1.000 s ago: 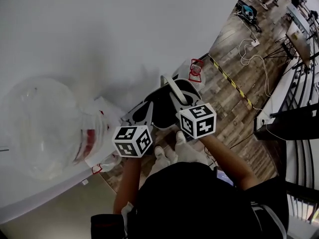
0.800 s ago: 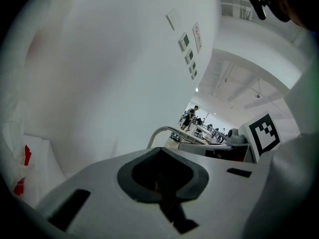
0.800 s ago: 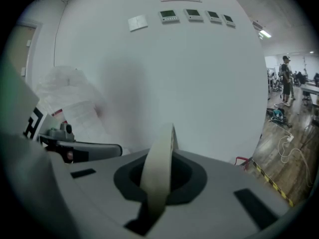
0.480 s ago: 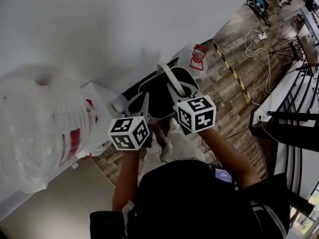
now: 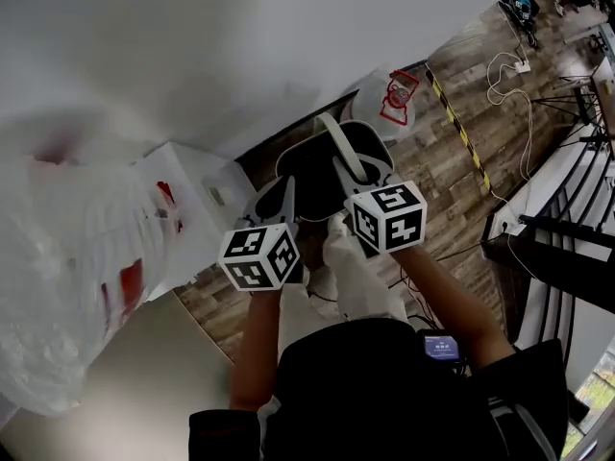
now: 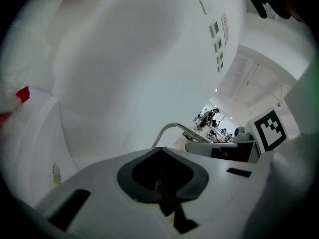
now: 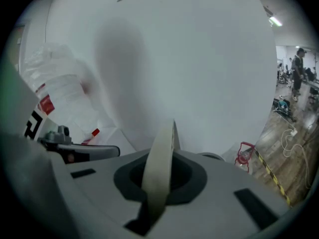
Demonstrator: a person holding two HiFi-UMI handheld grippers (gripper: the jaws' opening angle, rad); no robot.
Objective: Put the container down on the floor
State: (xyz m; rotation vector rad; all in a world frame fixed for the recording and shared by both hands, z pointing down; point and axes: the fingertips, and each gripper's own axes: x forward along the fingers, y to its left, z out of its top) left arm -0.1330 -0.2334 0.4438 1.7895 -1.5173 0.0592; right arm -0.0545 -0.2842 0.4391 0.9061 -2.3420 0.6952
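The container [image 5: 312, 182] is a pale tub with a dark inside and a cream strap handle [image 5: 344, 147]. It hangs between my two grippers above the wood floor [image 5: 452, 200], close to the white wall. My right gripper [image 5: 357, 186] is shut on the strap, which rises from its closed jaws in the right gripper view as a cream band [image 7: 160, 161]. My left gripper [image 5: 286, 209] sits at the container's left rim with its jaws closed; the exact contact point is hidden. From the left gripper view, the strap [image 6: 172, 128] arches toward the right gripper's marker cube [image 6: 269, 129].
A big white plastic bag with red print [image 5: 77, 257] fills the left, beside a white box [image 5: 192, 192]. A clear bag with a red logo [image 5: 396, 94] leans on the wall. Yellow-black tape [image 5: 463, 137], cables [image 5: 509, 65] and dark stairs [image 5: 567, 248] lie right. My white shoes [image 5: 351, 267] stand below the container.
Both grippers have come down together with the container, toward the floor. The white bag and box now look larger and closer at the left.
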